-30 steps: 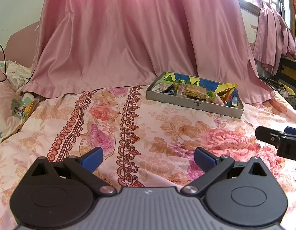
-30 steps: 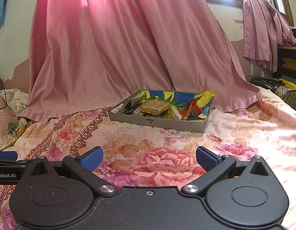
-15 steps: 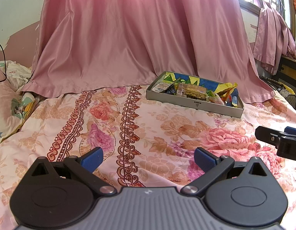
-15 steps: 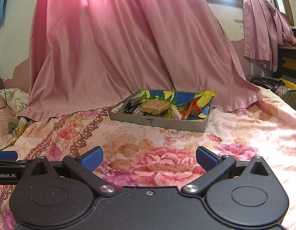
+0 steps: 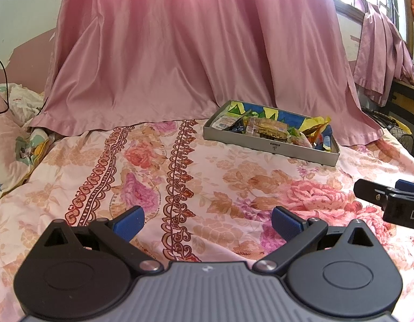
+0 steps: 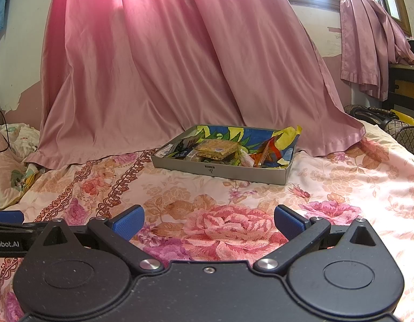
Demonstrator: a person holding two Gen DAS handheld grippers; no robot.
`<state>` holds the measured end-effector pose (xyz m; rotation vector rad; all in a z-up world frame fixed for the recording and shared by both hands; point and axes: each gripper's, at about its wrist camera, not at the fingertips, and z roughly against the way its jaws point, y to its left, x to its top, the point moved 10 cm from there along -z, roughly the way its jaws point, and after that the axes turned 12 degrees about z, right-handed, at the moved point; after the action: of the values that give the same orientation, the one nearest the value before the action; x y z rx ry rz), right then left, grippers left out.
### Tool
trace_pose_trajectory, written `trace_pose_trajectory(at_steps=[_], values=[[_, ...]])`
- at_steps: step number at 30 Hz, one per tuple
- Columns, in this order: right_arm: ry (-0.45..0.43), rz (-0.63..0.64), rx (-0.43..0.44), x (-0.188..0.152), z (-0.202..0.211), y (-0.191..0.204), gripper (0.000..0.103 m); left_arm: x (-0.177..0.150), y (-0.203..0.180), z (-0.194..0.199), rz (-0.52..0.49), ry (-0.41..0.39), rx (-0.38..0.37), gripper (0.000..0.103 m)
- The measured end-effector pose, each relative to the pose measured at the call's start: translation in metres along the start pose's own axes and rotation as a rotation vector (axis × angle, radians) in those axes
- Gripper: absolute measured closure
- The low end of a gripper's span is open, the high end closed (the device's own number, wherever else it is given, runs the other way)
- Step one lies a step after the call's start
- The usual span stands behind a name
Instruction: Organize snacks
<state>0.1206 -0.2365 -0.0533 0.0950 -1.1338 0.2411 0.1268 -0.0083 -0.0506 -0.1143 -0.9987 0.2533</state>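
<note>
The shallow grey cardboard tray (image 6: 220,170), heaped with wrapped snacks (image 6: 216,149), lies before the pink satin curtain (image 6: 158,61); well short of it, left gripper (image 5: 205,221) and right gripper (image 6: 209,221) hover released and empty, apparently poised to approach.

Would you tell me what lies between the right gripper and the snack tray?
Only bare floral bedspread lies between the open right gripper and the snack tray; the right wrist view shows this.

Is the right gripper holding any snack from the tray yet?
No. The right gripper is open with only floral bedspread between its fingers, and the snacks lie in the gray tray farther ahead.
</note>
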Motion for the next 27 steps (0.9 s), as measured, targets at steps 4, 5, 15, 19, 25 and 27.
trace_pose_trajectory(at_steps=[4,5,15,19,25,27], values=[[0.003,0.002,0.0,-0.0017,-0.0004,0.0007,0.001,0.0044,0.0022,0.0022,-0.007,-0.031,0.048,0.0],[0.004,0.003,-0.001,-0.0027,-0.0003,0.0008,0.001,0.0052,0.0019,0.0027,-0.007,-0.034,0.046,0.0],[0.004,0.003,-0.001,-0.0024,-0.0012,0.0012,0.001,0.0085,0.005,0.0037,0.005,-0.039,0.057,0.0],[0.005,0.004,-0.001,-0.0025,-0.0014,0.0013,0.001,0.0072,0.0064,0.0015,0.002,-0.03,0.065,0.0],[0.006,0.004,-0.001,-0.0028,-0.0016,0.0014,0.001,0.0065,0.0076,0.0008,0.002,-0.024,0.068,0.0],[0.006,0.005,-0.001,-0.0028,-0.0016,0.0014,0.001,0.0069,0.0076,0.0012,0.001,-0.027,0.066,0.0]])
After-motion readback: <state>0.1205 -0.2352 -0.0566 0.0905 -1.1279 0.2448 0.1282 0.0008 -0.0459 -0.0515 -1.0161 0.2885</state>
